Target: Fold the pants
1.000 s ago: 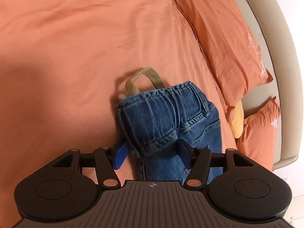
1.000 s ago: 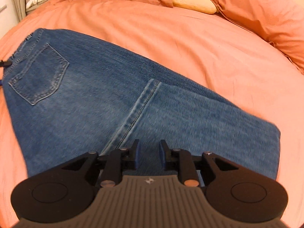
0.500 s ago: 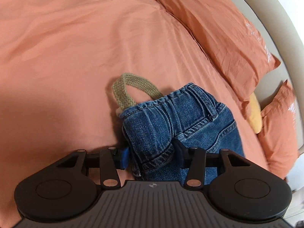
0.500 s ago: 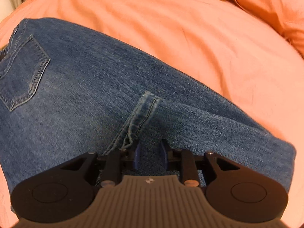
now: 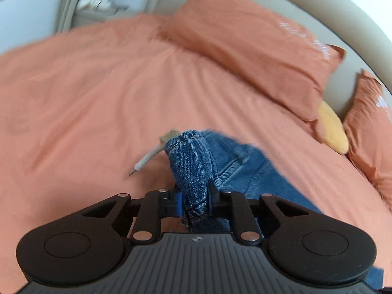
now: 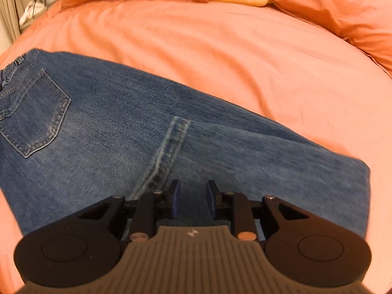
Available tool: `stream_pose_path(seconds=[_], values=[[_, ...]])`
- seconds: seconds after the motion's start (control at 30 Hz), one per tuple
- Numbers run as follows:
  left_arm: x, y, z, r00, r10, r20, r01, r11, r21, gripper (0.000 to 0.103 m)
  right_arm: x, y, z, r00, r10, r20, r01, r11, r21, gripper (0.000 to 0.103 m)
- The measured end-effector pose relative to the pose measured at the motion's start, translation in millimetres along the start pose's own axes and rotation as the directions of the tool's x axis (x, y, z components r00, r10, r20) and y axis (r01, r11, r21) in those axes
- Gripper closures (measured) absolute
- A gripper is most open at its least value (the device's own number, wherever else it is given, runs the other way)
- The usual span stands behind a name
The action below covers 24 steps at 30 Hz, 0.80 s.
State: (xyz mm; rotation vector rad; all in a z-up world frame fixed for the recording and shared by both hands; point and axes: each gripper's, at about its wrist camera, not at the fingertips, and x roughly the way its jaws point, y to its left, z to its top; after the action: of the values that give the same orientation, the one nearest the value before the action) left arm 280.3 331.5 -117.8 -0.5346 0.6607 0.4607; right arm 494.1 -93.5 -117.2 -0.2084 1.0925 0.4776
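Observation:
Blue jeans (image 6: 152, 134) lie on the orange bed, back pocket (image 6: 34, 120) at the left, a doubled hem seam (image 6: 169, 147) in the middle. My left gripper (image 5: 194, 201) is shut on the bunched waistband of the jeans (image 5: 191, 161) and holds it lifted above the bed; a tan belt loop (image 5: 149, 156) sticks out to the left. My right gripper (image 6: 191, 201) sits low over the jeans' leg fabric, jaws a little apart, nothing visibly held between them.
The orange bedsheet (image 5: 85, 93) spreads to the left and far side. Orange pillows (image 5: 250, 49) and a yellow cushion (image 5: 333, 132) lie along the beige headboard (image 5: 343, 12). A nightstand with cables (image 5: 103, 2) stands beyond the bed's far corner.
My left gripper has closed on the waistband and lifted it, tilting the view up toward the pillows. My right gripper has pulled back slightly; the jeans' fabric has flattened under it.

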Motion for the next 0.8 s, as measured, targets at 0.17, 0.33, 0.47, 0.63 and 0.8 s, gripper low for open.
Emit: stream_pose_path(seconds=[0.17, 0.33, 0.47, 0.63, 0.8], values=[[-42.7, -59.5, 7.1, 0.994, -0.012, 0.105, -0.005, 0.986, 0.165, 0.084, -40.5, -16.5, -20.9, 0.998, 0.049, 0.045, -0.052, 0.997, 0.053, 0.083], [-95.2, -138.9, -0.7, 0.978, -0.083, 0.192, 0.015, 0.943, 0.333, 0.084, -80.6, -32.3, -44.1, 0.992, 0.089, 0.092, -0.097, 0.992, 0.081, 0.083], [-129.4, -212.0, -25.7, 0.961, -0.151, 0.231, 0.020, 0.873, 0.488, 0.084, -101.7, -53.0, -62.3, 0.987, 0.115, 0.115, -0.130, 0.983, 0.128, 0.083], [-144.9, -289.4, -85.1, 0.947, -0.209, 0.242, -0.004, 0.750, 0.662, 0.084, -116.1, -77.4, -92.7, 0.980, 0.139, 0.144, -0.165, 0.968, 0.187, 0.083], [-132.0, -342.4, -159.5, 0.954, -0.249, 0.166, 0.030, 0.633, 0.773, 0.085, -124.8, -103.0, -123.0, 0.978, 0.140, 0.154, -0.174, 0.954, 0.243, 0.083]])
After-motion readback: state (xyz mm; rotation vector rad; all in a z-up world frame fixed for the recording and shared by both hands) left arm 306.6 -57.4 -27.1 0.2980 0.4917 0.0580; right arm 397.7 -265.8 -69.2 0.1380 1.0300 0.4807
